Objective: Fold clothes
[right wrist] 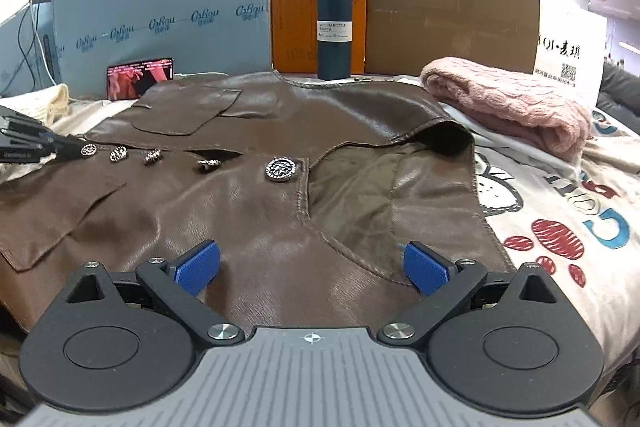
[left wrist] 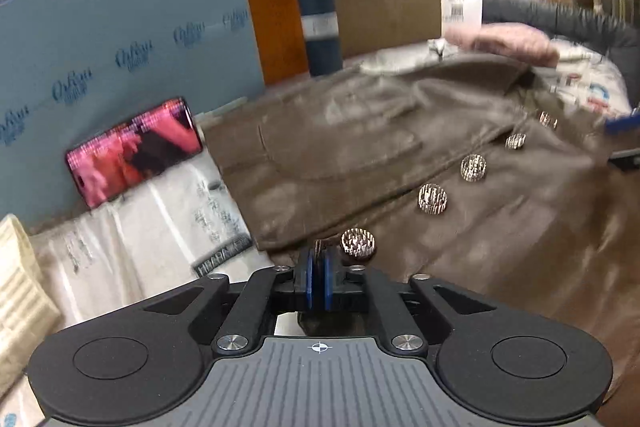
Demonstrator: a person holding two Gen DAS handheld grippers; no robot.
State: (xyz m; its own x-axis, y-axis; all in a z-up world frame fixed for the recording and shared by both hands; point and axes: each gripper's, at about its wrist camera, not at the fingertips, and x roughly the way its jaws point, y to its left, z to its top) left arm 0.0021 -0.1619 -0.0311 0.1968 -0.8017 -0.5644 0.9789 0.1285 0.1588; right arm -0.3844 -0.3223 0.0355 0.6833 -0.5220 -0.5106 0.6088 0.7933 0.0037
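- Propped panels line the far edge of the worktop: blue-grey foam board with printed script, an orange board and plain brown cardboard.
- Printed cloth with red paw marks and blue letters covers the worktop.
- Spread flat across its middle lies the brown vest, glossy faux leather with patch pockets, stitched seams and a duller lining showing at the open armhole.
- Near the far right corner a folded pink sweater, chunky cable knit, rests on the cloth.
- A dark blue cylindrical bottle stands upright at the far edge.
- A phone leans against the foam board, screen lit pink.
- Domed metal buttons with lattice relief run along the vest's front.
- The left gripper pinches the vest's hem, blue pads pressed together on brown material.
- The right gripper hovers spread wide over the vest's shoulder, holding nothing.
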